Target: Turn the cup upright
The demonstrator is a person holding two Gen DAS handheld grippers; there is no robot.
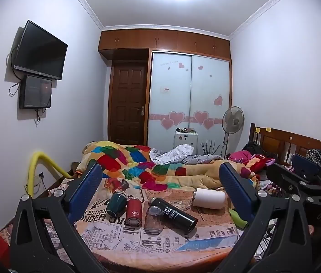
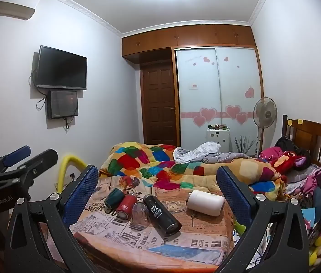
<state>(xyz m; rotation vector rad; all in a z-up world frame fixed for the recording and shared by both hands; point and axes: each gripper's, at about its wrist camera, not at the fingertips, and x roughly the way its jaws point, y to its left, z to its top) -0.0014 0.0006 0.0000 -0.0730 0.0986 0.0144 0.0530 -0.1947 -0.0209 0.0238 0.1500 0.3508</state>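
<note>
Several cups lie on their sides on a newspaper-print tablecloth (image 1: pixel 160 241): a dark green cup (image 1: pixel 116 203) (image 2: pixel 114 197), a red cup (image 1: pixel 133 211) (image 2: pixel 125 206), a clear glass (image 1: pixel 153 220) (image 2: pixel 140 213), a black cup (image 1: pixel 174 213) (image 2: pixel 161 213) and a white cup (image 1: pixel 209 198) (image 2: pixel 205 202). My left gripper (image 1: pixel 160 186) is open and empty, held back from the cups. My right gripper (image 2: pixel 158 186) is open and empty too, and it also shows at the right of the left wrist view (image 1: pixel 306 170).
A clear glass dish (image 2: pixel 174 204) sits between the black and white cups. Behind the table is a bed with a colourful blanket (image 1: pixel 137 166), a wooden headboard (image 1: pixel 296 141), a fan (image 1: pixel 233 120) and a wardrobe (image 1: pixel 190 95). A yellow tube (image 1: pixel 37 168) arches at the left.
</note>
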